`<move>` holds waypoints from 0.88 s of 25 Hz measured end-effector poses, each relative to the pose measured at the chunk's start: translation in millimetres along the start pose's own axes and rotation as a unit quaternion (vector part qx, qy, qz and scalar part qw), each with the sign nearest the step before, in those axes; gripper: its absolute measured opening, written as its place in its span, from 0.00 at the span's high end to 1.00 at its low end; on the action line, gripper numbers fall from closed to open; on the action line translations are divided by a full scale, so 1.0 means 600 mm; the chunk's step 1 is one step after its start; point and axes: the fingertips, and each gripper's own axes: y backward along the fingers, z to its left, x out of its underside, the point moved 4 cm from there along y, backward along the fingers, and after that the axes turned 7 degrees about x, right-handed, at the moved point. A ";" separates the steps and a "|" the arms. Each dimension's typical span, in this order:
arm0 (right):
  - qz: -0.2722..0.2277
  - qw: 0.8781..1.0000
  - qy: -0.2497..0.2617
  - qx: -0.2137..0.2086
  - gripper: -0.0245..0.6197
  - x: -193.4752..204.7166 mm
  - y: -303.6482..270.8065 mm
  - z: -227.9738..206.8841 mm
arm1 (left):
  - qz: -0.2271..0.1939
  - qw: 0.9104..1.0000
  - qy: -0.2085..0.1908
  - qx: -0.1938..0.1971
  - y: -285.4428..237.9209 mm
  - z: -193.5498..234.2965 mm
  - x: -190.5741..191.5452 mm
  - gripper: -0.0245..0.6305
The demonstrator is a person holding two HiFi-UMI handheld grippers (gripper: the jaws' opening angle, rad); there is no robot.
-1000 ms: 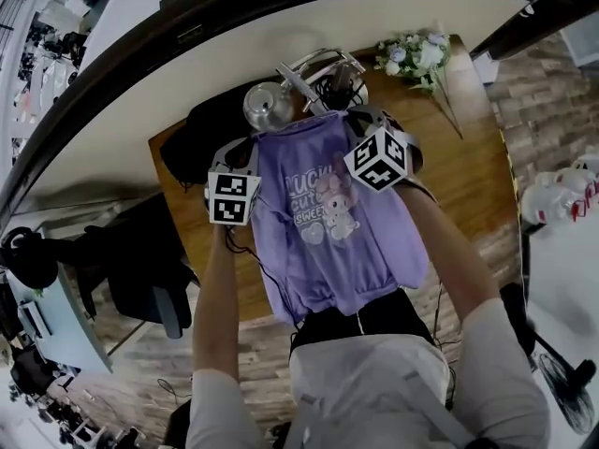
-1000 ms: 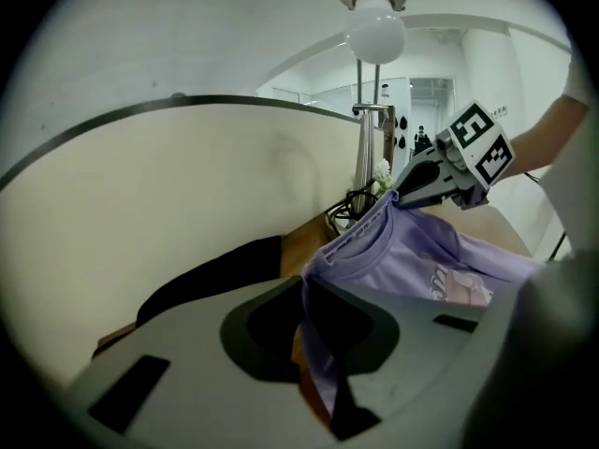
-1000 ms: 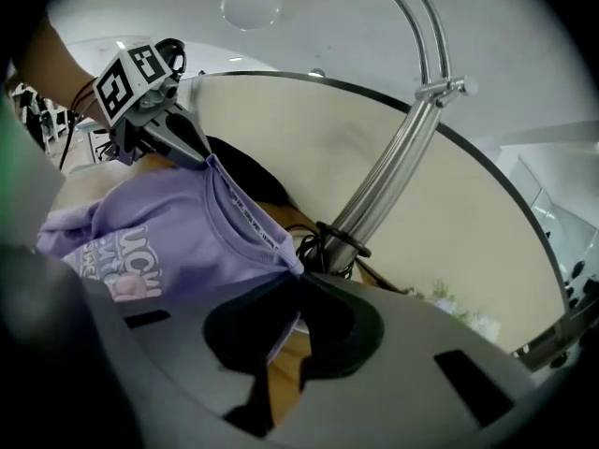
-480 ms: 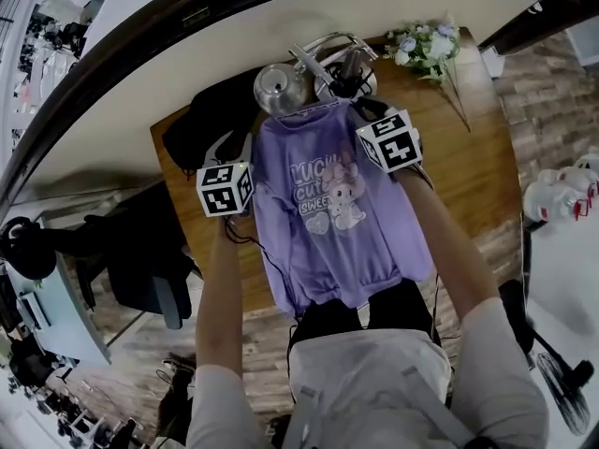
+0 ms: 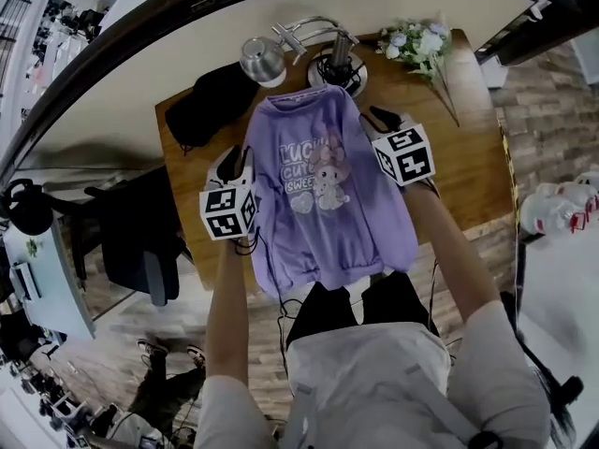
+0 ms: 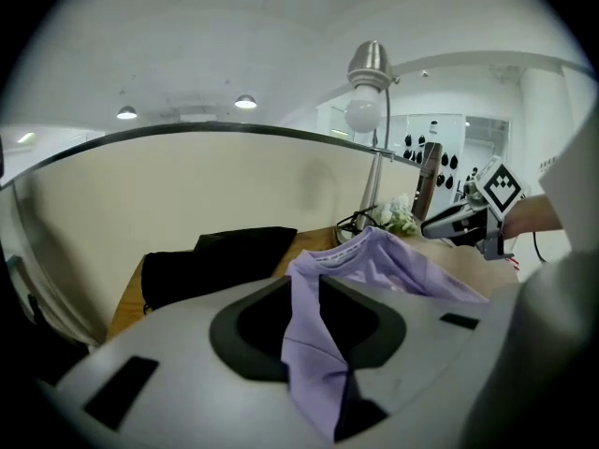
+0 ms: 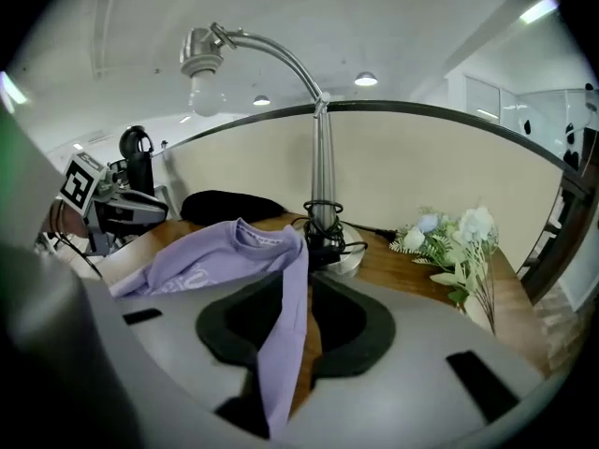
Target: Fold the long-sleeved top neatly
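Observation:
A purple long-sleeved top [image 5: 318,195] with a cartoon print lies front-up on the wooden table [image 5: 473,166], its hem hanging over the near edge. My left gripper [image 5: 234,160] is at its left side and my right gripper [image 5: 379,118] is by its right shoulder. Both sets of jaws have just been opening. In the left gripper view a strip of the top [image 6: 309,344] still runs loosely through the jaw gap, with dark space beside it. In the right gripper view another strip of the top [image 7: 285,335] drapes the same way, with table showing beside it.
A chrome desk lamp [image 5: 265,59] with its base [image 5: 337,71] and cables stands just beyond the collar. White flowers [image 5: 416,47] lie at the back right, and a black bag [image 5: 211,101] at the back left. A dark chair [image 5: 140,246] stands left of the table.
Both grippers have come back toward me and outward from the shoulders. Their jaws have parted. The top now lies flatter and nearer on the table.

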 end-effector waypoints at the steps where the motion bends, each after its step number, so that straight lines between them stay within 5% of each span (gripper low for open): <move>1: -0.002 1.000 0.005 -0.006 0.80 0.011 0.016 0.001 | -0.006 1.000 0.002 -0.002 0.012 -0.019 0.003 0.81; 13: 0.046 0.986 0.112 -0.114 0.80 0.280 0.243 0.043 | -0.025 1.000 0.018 -0.004 0.082 -0.266 0.065 0.81; 22: 0.116 0.968 0.091 -0.203 0.80 0.487 0.360 0.090 | -0.018 0.999 0.031 0.007 0.071 -0.397 0.112 0.82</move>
